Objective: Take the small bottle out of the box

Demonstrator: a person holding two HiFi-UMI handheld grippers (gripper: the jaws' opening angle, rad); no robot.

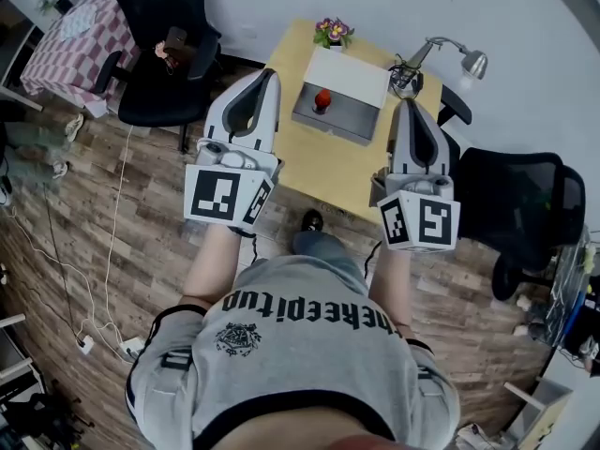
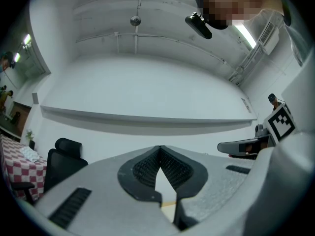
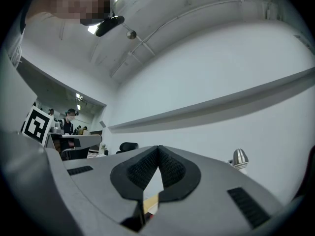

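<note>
Yellow table [image 1: 314, 172]: wood-look top. The near half is bare and the near edge lies between the two grippers.
Grey box [image 1: 349, 123]: sits on the far half of the table with its top open. There is bare table in front of it and on both sides.
White lid [image 1: 349, 73]: folded back on the far side of the box, towards the wall.
Small bottle [image 1: 322, 98]: red and upright, inside the box near its left end. Nothing covers it and neither gripper touches it.
Left gripper [image 1: 270, 71]: jaws clenched tip to tip with nothing between them, as its own view [image 2: 159, 149] shows. It hovers at the table's left edge, its tip just left of the box and apart from it.
Right gripper [image 1: 410, 103]: jaws clenched and empty, as its own view [image 3: 157, 149] shows. It hovers over the right side of the table, its tip just right of the box and not touching it.
Far edge: flower pot [image 1: 333, 33] and desk lamp [image 1: 452, 52] stand at the wall behind the box.
Sides: black chair [image 1: 155, 82] left of the table, second black chair [image 1: 520, 204] to the right. Both stand close to the table edges.
Floor [image 1: 84, 223]: wood planks, with a white cable [image 1: 116, 204] trailing on the left.
Writing: marker cubes [image 1: 225, 195] carry black-and-white square codes and no words. Black lettering on the grey shirt [image 1: 300, 345] is upside down to the camera; part looks like "keepit", the rest is unclear.
</note>
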